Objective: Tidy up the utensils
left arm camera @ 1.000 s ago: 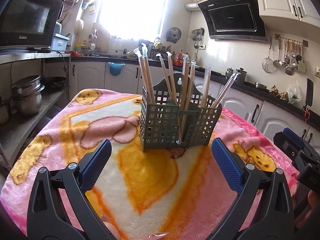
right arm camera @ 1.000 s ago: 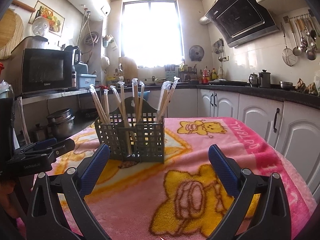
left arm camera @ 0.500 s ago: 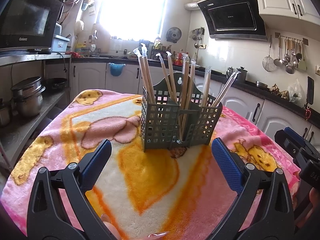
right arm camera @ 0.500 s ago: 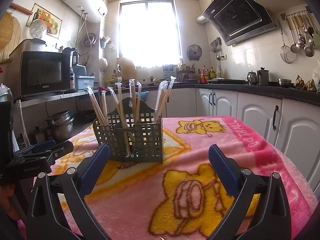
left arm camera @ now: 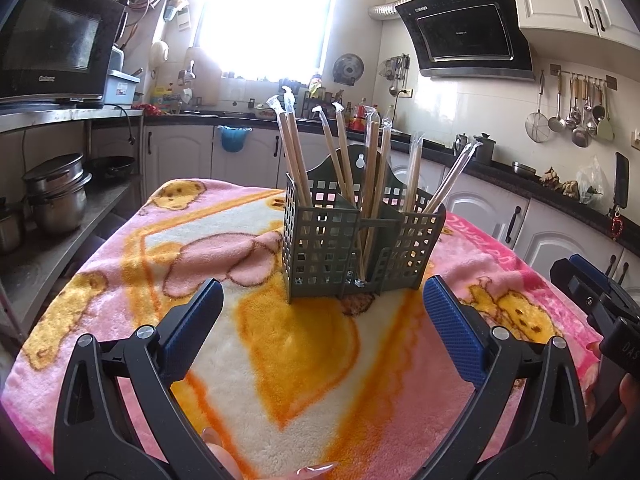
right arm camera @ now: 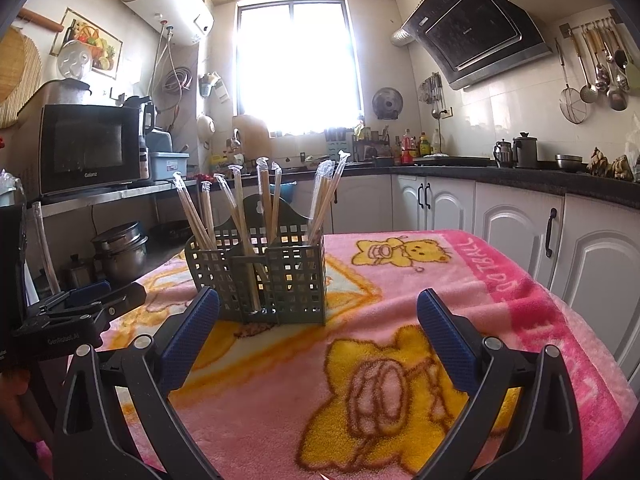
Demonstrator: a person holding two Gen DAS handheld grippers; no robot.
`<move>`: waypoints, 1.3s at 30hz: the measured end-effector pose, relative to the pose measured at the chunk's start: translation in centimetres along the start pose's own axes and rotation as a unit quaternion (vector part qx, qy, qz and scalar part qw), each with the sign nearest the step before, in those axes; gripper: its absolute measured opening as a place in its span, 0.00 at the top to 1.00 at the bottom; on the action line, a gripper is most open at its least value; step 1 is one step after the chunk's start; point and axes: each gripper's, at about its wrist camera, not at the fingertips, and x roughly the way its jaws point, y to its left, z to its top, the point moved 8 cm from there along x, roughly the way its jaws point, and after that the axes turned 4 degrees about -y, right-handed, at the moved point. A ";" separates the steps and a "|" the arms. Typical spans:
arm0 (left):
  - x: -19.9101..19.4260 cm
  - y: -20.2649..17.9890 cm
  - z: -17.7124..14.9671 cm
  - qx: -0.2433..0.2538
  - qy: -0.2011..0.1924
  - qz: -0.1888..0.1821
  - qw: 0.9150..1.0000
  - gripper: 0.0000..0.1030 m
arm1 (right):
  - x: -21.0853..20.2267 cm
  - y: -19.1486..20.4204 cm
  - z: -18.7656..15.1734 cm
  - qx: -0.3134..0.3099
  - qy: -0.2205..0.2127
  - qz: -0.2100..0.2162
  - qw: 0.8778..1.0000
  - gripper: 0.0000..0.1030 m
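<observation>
A grey-green lattice utensil holder (left arm camera: pixel 360 252) stands upright on the pink and yellow blanket (left arm camera: pixel 288 344). Several plastic-wrapped chopstick pairs (left arm camera: pixel 294 152) stand in its compartments. The holder (right arm camera: pixel 260 276) and the chopsticks (right arm camera: pixel 264 200) also show in the right wrist view. My left gripper (left arm camera: pixel 322 320) is open and empty, a little short of the holder. My right gripper (right arm camera: pixel 318 320) is open and empty, with the holder just beyond its left finger. Each gripper shows at the edge of the other's view.
The blanket covers a table in a kitchen. A shelf with steel pots (left arm camera: pixel 56 196) and a microwave (left arm camera: pixel 52 40) stands left. White cabinets (right arm camera: pixel 520 232) and a black counter run along the right. Ladles (left arm camera: pixel 572 112) hang on the wall.
Both grippers have risen slightly and stayed open. The holder and chopsticks have not moved.
</observation>
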 end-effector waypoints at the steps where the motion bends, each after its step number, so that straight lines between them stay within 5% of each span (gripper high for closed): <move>1: 0.0 0.0 0.0 0.000 0.000 0.000 1.000 0.10 | 0.0 0.0 0.0 0.000 0.000 0.000 1.000 0.06; 20: 0.0 0.0 -0.1 0.001 0.001 -0.004 1.000 0.10 | 0.0 0.1 -0.1 0.000 0.004 0.001 1.000 0.06; 27: 0.1 0.9 -0.2 -0.017 0.033 0.004 0.999 0.10 | 1.2 -3.0 -1.1 0.039 0.072 -0.036 0.996 0.06; 33: 0.7 3.6 0.8 -0.030 0.073 0.016 0.997 0.10 | 3.4 -9.7 -3.3 0.082 0.162 -0.121 0.976 0.06; 36: 3.2 7.7 0.6 -0.029 0.128 0.079 0.988 0.10 | 5.0 -13.8 -4.9 0.088 0.221 -0.180 0.954 0.06; 39: 6.8 12.9 -1.0 -0.038 0.191 0.144 0.970 0.10 | 7.0 -17.9 -7.0 0.094 0.280 -0.232 0.927 0.06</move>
